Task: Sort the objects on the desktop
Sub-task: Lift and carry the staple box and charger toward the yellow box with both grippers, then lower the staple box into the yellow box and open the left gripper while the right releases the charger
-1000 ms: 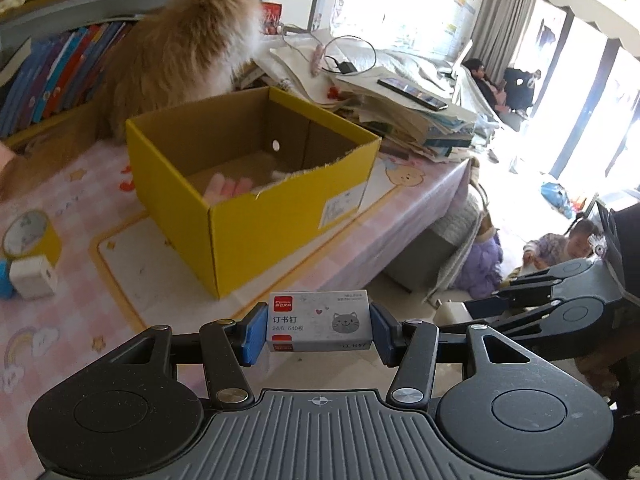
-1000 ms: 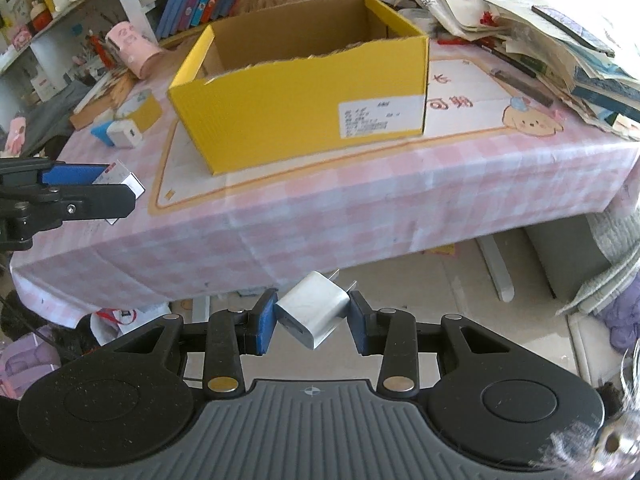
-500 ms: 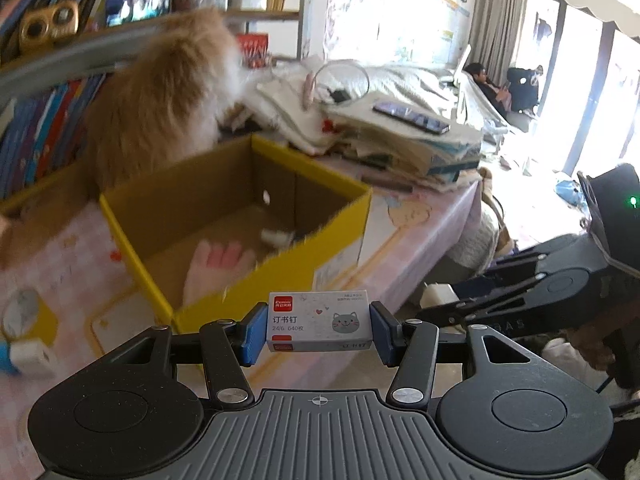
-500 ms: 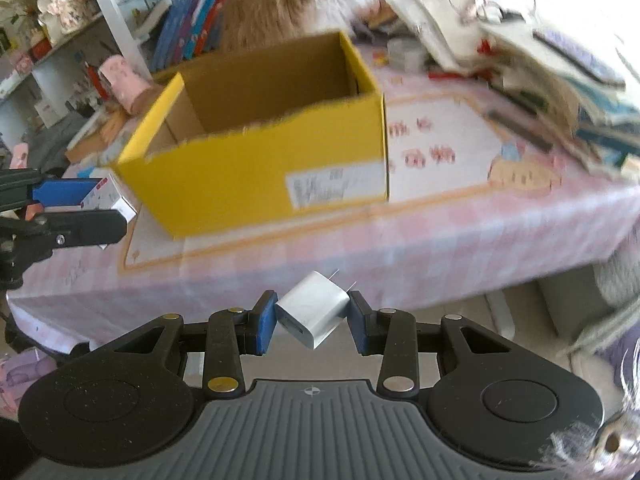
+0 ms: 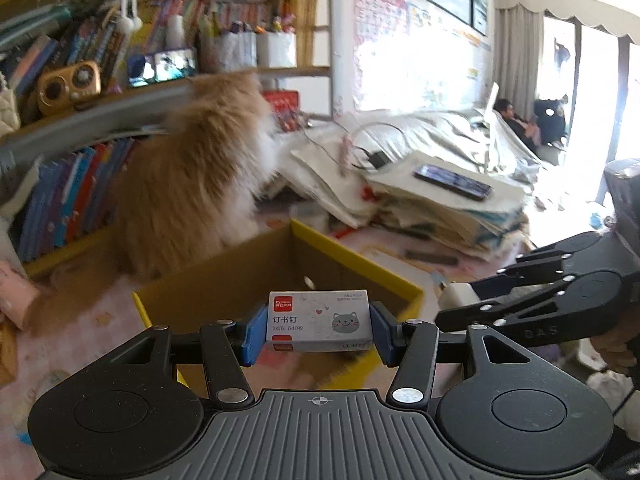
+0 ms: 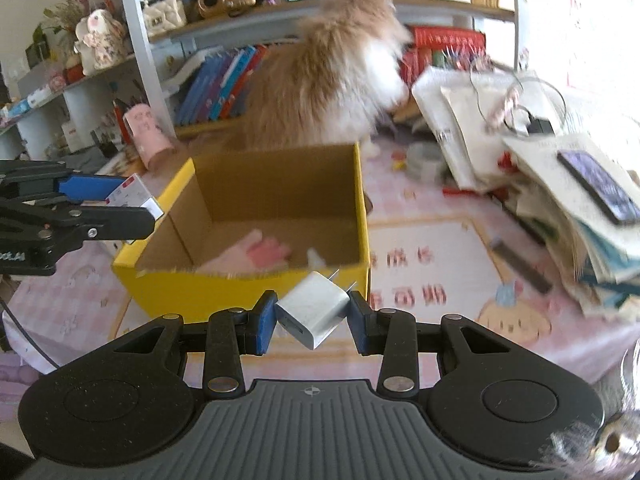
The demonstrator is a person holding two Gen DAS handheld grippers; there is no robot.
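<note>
1. Staples, a small box [image 5: 318,321] with a cat face on its label, sit crosswise in the left gripper [image 5: 318,330]; its long axis runs pad to pad, label toward the camera, above the near edge of the yellow box [image 5: 360,258].
2. Right gripper [image 6: 313,318] pinches a white plug [image 6: 312,314], tilted, prongs pointing up and away toward the yellow box [image 6: 248,296], held over its near wall.
3. Inside the yellow box lie a pink glove [image 6: 260,254] and a small white item, too blurred to name.
4. A fluffy cat [image 6: 332,80] sits just behind the box, before a row of books [image 6: 216,84].
5. A paper stack [image 6: 560,184] with a phone [image 6: 596,184] on top stands to the right on the pink tablecloth [image 6: 420,208]; a pink cup [image 6: 146,136] lies to the left.
</note>
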